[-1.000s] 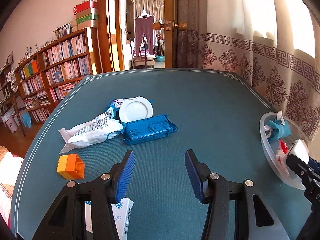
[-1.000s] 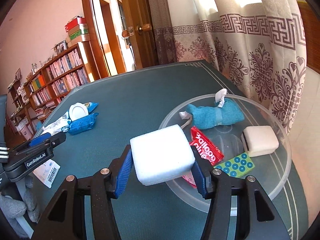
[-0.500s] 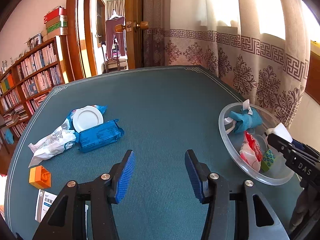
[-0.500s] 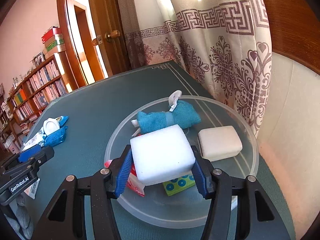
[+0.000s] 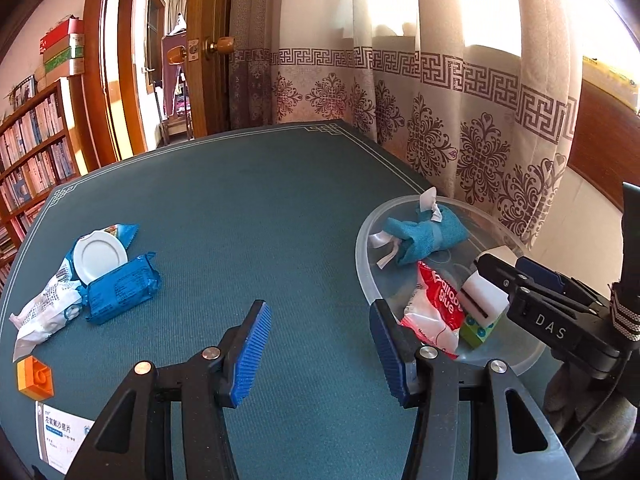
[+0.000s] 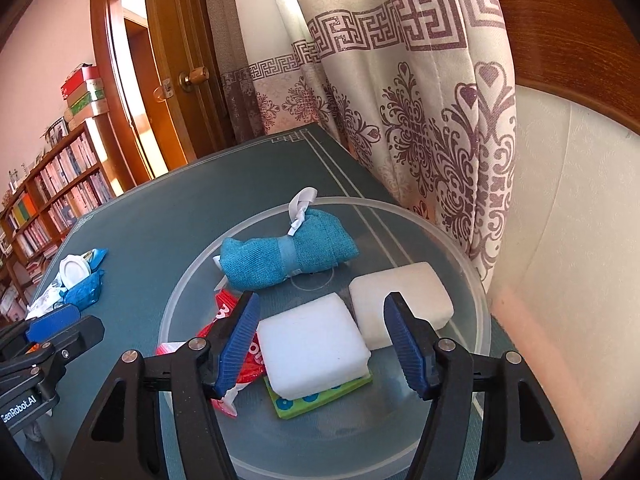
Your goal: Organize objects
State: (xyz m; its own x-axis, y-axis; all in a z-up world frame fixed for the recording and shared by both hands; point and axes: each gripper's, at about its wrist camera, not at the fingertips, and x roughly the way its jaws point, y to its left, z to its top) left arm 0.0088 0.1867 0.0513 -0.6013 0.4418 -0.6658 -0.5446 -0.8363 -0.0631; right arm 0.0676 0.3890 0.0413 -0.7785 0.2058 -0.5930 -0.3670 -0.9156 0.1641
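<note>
The white sponge is seen lying in the clear bowl between the opening jaws of the right gripper, untouched; the left gripper is held spread and empty over the worktop.

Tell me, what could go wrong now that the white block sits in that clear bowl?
The white sponge lies on the green dotted pad, between the opening right claw; pulling back crookedly might drag it. The clear bowl sits near the table edge, so a nudge could shift it.
</note>
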